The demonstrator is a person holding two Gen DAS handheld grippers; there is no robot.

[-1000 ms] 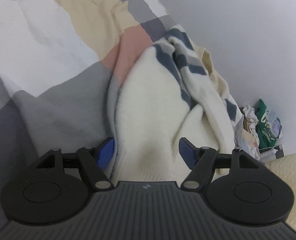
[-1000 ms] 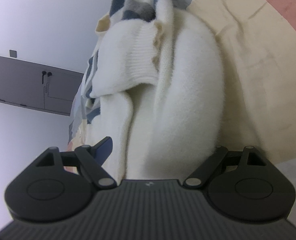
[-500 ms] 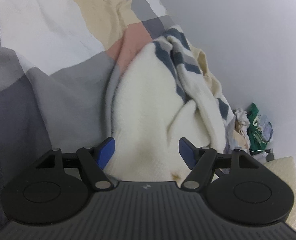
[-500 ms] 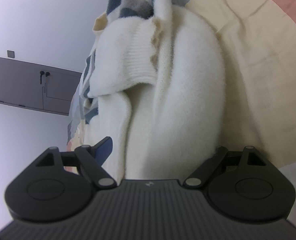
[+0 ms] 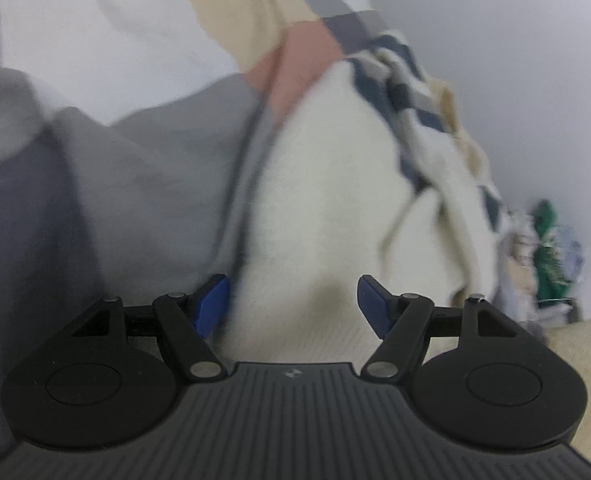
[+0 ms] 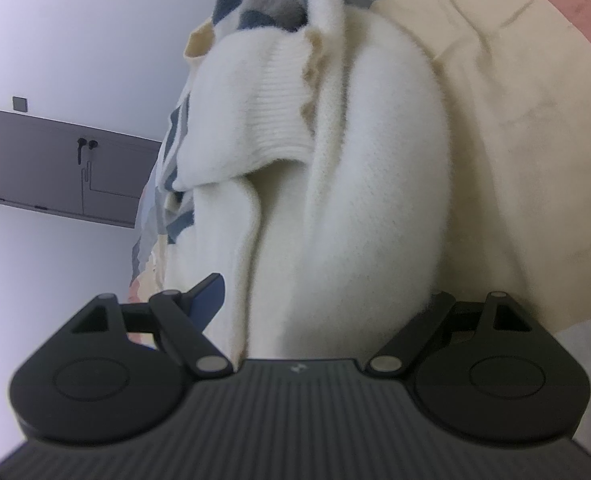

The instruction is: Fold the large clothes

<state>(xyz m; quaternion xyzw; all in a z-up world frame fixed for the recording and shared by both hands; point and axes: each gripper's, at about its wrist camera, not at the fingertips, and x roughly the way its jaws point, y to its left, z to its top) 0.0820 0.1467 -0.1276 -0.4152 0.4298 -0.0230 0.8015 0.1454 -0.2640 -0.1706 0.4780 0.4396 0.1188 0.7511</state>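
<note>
A cream fuzzy sweater (image 5: 335,200) with navy and grey stripes lies bunched on a patchwork bedspread (image 5: 155,160). My left gripper (image 5: 293,304) is open, its blue pads either side of the sweater's near edge; the view is blurred. In the right wrist view the sweater (image 6: 355,200) fills the middle, with a ribbed cuff (image 6: 263,120) folded over it. My right gripper (image 6: 319,300) is open around a thick fold of the sweater. Its left blue pad (image 6: 207,292) shows; its right pad is hidden behind the fabric.
A pile of clothes and a green bag (image 5: 547,248) sit at the far right past the bed's edge. A grey wall cabinet (image 6: 63,176) hangs at left in the right wrist view. A plain wall (image 5: 515,60) stands behind the bed.
My left gripper has moved, the sweater sliding right and down in its view, which is now motion-blurred. My right gripper has barely moved. Both stay open.
</note>
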